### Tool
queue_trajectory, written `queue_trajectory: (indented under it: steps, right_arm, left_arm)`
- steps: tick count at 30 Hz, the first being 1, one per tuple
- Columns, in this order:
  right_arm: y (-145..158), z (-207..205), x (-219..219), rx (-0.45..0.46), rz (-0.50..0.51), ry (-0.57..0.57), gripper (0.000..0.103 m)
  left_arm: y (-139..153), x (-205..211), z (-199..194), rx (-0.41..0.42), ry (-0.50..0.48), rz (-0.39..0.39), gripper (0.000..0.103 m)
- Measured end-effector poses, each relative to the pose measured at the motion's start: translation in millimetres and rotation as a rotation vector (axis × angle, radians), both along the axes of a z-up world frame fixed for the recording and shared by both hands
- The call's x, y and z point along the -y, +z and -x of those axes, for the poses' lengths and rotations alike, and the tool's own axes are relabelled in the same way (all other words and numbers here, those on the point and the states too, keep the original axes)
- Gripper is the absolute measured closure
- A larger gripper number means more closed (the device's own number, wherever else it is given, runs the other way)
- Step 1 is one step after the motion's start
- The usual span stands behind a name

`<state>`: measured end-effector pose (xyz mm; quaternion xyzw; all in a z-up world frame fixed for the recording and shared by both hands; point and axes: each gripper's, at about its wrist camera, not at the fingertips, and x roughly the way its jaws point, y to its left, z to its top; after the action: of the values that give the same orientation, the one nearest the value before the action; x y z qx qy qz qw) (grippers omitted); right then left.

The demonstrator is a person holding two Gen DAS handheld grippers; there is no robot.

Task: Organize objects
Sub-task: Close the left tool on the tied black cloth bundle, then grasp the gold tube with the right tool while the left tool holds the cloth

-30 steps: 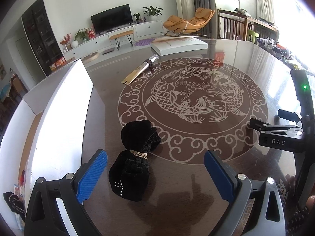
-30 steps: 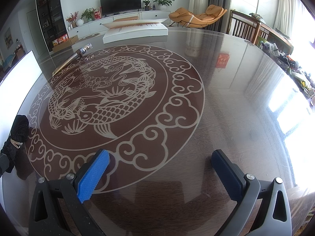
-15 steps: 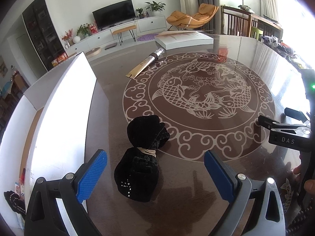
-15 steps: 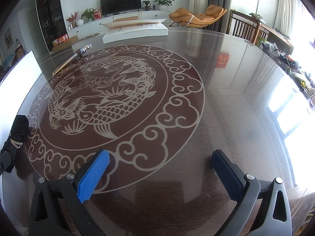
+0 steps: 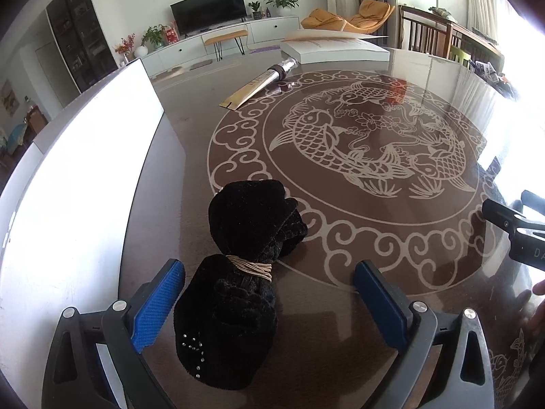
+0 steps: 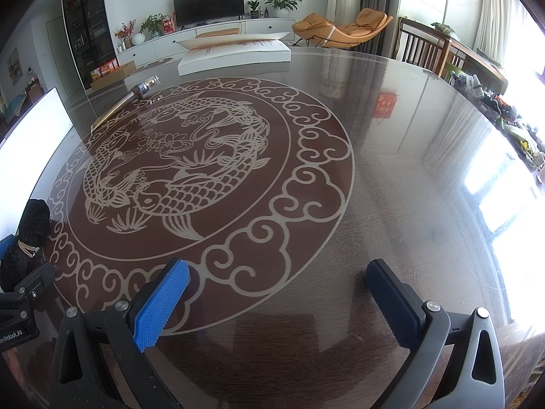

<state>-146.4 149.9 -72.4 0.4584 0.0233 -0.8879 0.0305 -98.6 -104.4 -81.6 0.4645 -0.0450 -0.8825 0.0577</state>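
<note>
Straddling the near end of the black velvet bundle tied with tan cord (image 5: 238, 293), the left gripper (image 5: 269, 300) has its blue-padded jaws spread wide, the left pad close beside the fabric and the right pad well apart from it. The bundle lies on the glossy brown round table with a pale carp medallion (image 5: 357, 156), in the lower centre of the left wrist frame, just right of an open white box flap (image 5: 78, 177).

To grasp well, centre the jaws on the corded waist, the narrowest and firmest section, and close slowly, since the plush fabric is likely to compress and slip.

The right gripper (image 6: 276, 300) is likewise spread and holds nothing, above bare tabletop.

Further out, a gold and silver tube (image 5: 259, 83) lies in the upper centre, with a flat white box (image 5: 333, 51) behind it.

Legible writing: "DA" on the right gripper body at the right edge of the left wrist frame; "enRobot.AI" on the left gripper body at the lower left of the right wrist frame. Print on the white box is unreadable.
</note>
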Motion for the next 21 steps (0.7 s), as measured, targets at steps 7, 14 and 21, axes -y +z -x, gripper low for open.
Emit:
queue_trajectory:
  steps: [7, 14, 21]
  right_arm:
    - [1, 6, 1, 0.041, 0.000, 0.091, 0.000]
    - [26, 74, 36, 0.218, 0.271, 0.144, 0.006]
    - [47, 172, 174, 0.262, 0.374, 0.193, 0.027]
  left_arm:
    - [-3, 24, 9, -0.031, 0.056, -0.122, 0.019]
    - [1, 31, 10, -0.076, 0.045, -0.132, 0.057]
    - [1, 30, 12, -0.074, 0.046, -0.124, 0.057]
